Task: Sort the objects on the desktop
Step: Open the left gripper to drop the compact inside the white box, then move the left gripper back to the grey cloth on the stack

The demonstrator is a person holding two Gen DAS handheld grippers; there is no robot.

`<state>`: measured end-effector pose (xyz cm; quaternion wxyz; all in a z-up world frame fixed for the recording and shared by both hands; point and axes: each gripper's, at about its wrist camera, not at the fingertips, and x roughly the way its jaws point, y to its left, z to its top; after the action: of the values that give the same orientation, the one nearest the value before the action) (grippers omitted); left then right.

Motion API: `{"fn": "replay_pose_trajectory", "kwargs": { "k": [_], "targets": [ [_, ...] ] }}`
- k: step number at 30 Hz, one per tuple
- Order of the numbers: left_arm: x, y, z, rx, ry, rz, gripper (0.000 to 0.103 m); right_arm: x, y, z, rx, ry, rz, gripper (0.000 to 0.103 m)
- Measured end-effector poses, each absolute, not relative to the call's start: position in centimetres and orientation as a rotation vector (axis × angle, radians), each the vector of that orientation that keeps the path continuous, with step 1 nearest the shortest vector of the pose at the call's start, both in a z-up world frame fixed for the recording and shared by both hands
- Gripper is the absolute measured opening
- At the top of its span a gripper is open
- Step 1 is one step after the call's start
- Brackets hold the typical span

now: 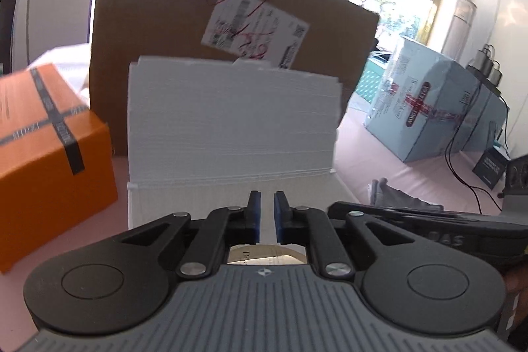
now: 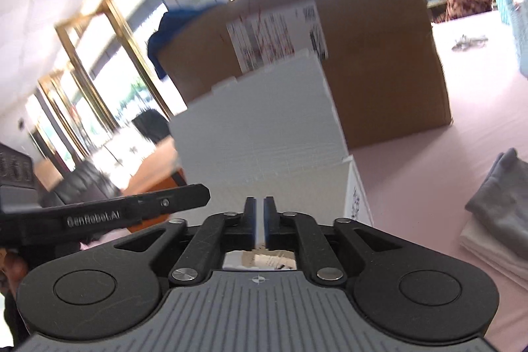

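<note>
While fingers (image 1: 266,216) pinch, white box (image 1: 231,121) lies ahead.

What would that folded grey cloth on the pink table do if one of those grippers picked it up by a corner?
The grey cloth would probably go floppy and unfold, since it lies in soft, sagging layers. It looks light for its size. Lifting it might also drag the white folded piece beneath it, because the two rest in contact.
</note>
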<state>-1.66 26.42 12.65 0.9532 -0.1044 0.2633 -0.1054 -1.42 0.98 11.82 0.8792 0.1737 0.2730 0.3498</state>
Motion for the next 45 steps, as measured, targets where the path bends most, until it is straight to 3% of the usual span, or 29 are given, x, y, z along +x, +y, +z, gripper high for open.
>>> {"fn": "replay_pose_trajectory", "kwargs": {
  "k": [1,2,3,7,18,25,32,39,45],
  "targets": [
    [-2.4,26.2,13.5,-0.219,0.503,-0.226,0.072,-2.1,-0.1,11.9,0.385,0.534,0.735,0.048],
    [-3.2,25.8,14.4,-0.221,0.466,-0.230,0.095,-2.9,-1.3,12.0,0.418,0.492,0.726,0.066],
    [-4.1,25.4,15.1,-0.225,0.414,-0.233,0.103,-3.5,-2.1,12.0,0.475,0.431,0.709,0.092],
    [-6.3,22.2,17.0,-0.208,0.308,-0.262,0.103,-4.8,-5.6,12.3,0.659,0.311,0.717,0.103],
    [-2.2,8.6,16.1,-0.261,0.439,-0.483,0.103,-8.5,-20.2,10.6,0.867,0.225,0.495,0.103],
    [4.0,1.5,11.5,-0.248,0.517,-0.390,0.103,-7.8,-23.1,6.9,0.906,0.303,0.358,0.103],
    [9.5,3.5,4.4,-0.382,0.767,-0.338,0.102,-3.2,-22.8,4.1,0.998,0.480,0.326,0.100],
    [10.9,4.7,2.1,-0.415,0.802,-0.329,0.100,1.4,-20.2,2.1,0.931,0.587,0.154,0.082],
    [11.4,5.3,1.6,-0.435,0.797,-0.278,0.100,1.6,-19.0,1.6,0.813,0.571,0.167,0.080]
  ]
}}
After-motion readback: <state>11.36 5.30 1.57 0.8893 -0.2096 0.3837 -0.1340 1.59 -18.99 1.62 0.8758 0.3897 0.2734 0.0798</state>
